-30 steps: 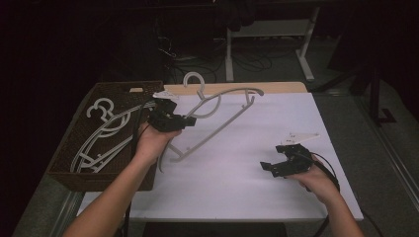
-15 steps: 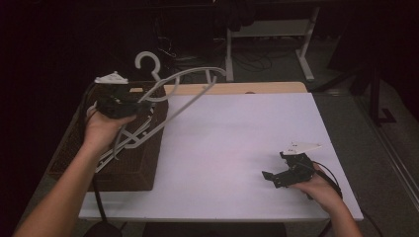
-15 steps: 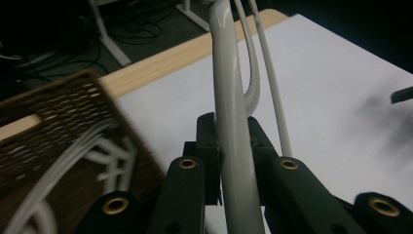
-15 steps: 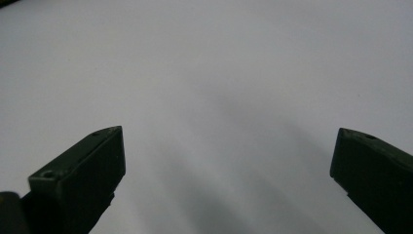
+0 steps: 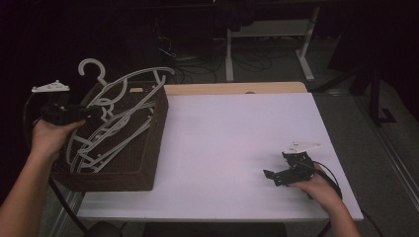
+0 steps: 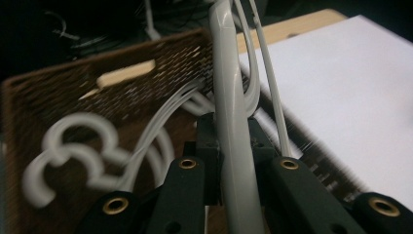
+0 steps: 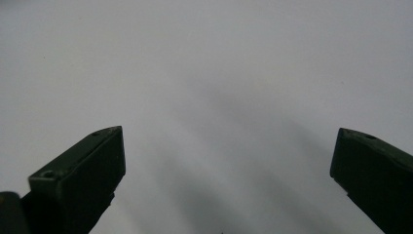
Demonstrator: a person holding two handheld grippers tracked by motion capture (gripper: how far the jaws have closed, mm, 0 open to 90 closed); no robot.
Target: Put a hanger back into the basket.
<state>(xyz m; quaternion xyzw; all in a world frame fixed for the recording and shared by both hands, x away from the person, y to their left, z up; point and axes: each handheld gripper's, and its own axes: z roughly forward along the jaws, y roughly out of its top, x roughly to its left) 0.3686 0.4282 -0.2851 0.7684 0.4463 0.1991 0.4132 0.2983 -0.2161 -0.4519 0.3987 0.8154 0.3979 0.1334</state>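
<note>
You see the table (image 5: pixel 237 133) from above, facing forward; your left gripper camera looks closely at the basket (image 6: pixel 73 97), your right one closely down at the shared tabletop.

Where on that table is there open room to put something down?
The white tabletop is bare between the brown basket and the right gripper, and back to the wooden edge. The basket is crowded with white hangers; the left gripper holds one.

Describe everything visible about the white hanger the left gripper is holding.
The white hanger looks like smooth moulded plastic, with a curved hook at its far-left end and thin arched arms. The left gripper is shut on one arm, holding it tilted above the brown woven basket, over the other white hangers lying inside. Whether it touches them cannot be told.
</note>
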